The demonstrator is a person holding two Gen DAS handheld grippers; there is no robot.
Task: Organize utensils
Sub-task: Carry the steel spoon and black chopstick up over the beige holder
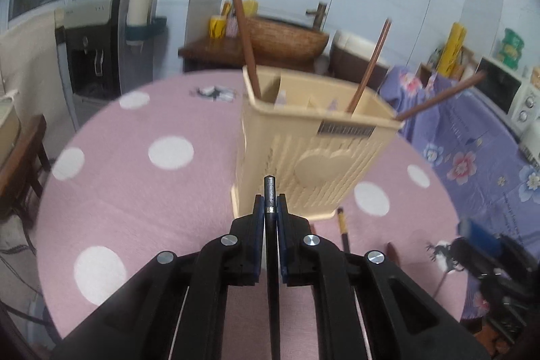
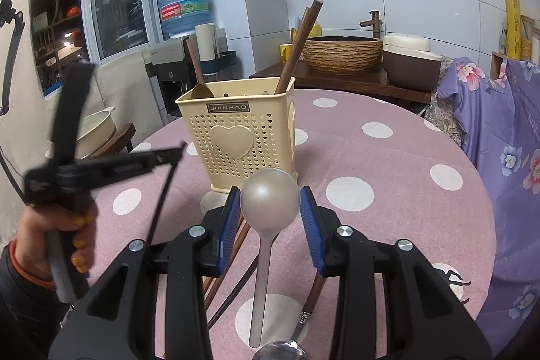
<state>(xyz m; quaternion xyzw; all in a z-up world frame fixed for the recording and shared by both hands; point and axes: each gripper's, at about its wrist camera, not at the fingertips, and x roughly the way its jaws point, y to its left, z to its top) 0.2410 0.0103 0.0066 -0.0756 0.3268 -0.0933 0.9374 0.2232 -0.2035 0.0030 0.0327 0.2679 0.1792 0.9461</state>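
Note:
A cream plastic utensil holder (image 1: 314, 144) (image 2: 236, 130) stands on the pink dotted table with several brown chopsticks (image 1: 246, 43) (image 2: 297, 46) upright in it. My left gripper (image 1: 270, 204) is shut on a thin black chopstick (image 1: 271, 258), held close in front of the holder; it also shows in the right wrist view (image 2: 175, 154). My right gripper (image 2: 270, 215) is open, its pads on either side of a silver spoon (image 2: 268, 201) lying bowl-down on the table. Chopsticks (image 2: 233, 248) and a wooden-handled spoon (image 2: 310, 299) lie beneath it.
The round table (image 2: 388, 164) has a purple floral cloth (image 2: 506, 130) draped at its right. A water dispenser (image 2: 179, 5) and a counter with a woven basin (image 2: 341, 53) stand behind. A loose chopstick (image 1: 342, 225) lies beside the holder's base.

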